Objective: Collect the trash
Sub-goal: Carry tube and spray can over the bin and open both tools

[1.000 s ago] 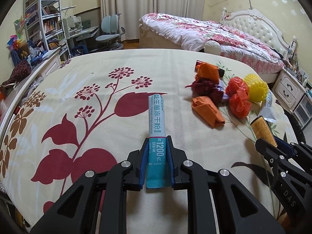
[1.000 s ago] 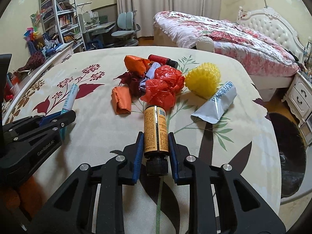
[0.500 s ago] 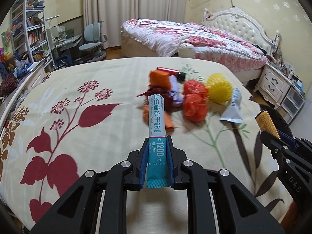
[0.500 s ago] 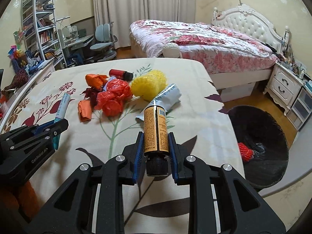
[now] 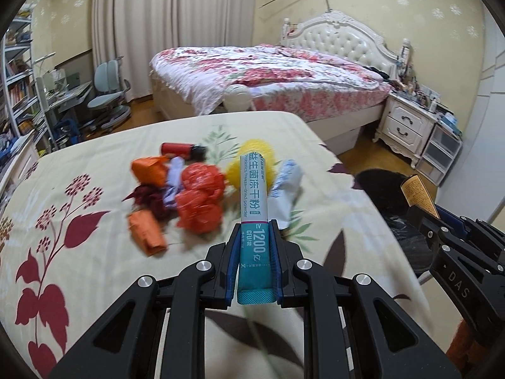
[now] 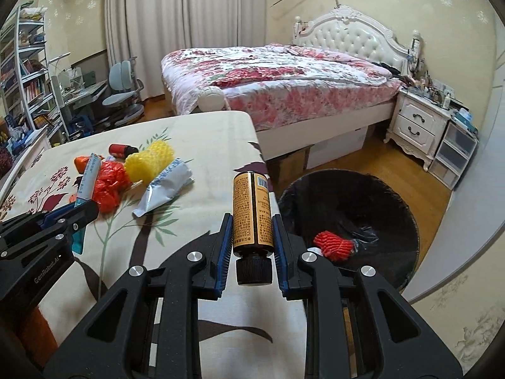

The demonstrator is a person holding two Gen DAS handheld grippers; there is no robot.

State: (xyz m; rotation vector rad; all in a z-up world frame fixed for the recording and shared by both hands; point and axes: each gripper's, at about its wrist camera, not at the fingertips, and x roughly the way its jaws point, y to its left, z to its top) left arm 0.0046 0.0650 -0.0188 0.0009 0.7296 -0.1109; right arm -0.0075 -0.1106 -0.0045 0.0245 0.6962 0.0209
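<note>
My left gripper is shut on a teal and white powder sachet that sticks out forward above the flowered bedspread. My right gripper is shut on an orange bottle with a black cap, held over the bed's right edge next to the black trash bin. A red ridged piece lies inside the bin. On the bed lie orange wrappers, red bags, a yellow mesh ball, a white pouch and a red can.
A second bed with a flowered quilt stands behind. A white nightstand and plastic drawers are at the right, on a wood floor. Shelves, a desk and a grey chair stand at the left.
Both grippers have swung to the right with their loads still held. The trash pile has slid left in both views, and the black bin has come into view beside the right gripper.
</note>
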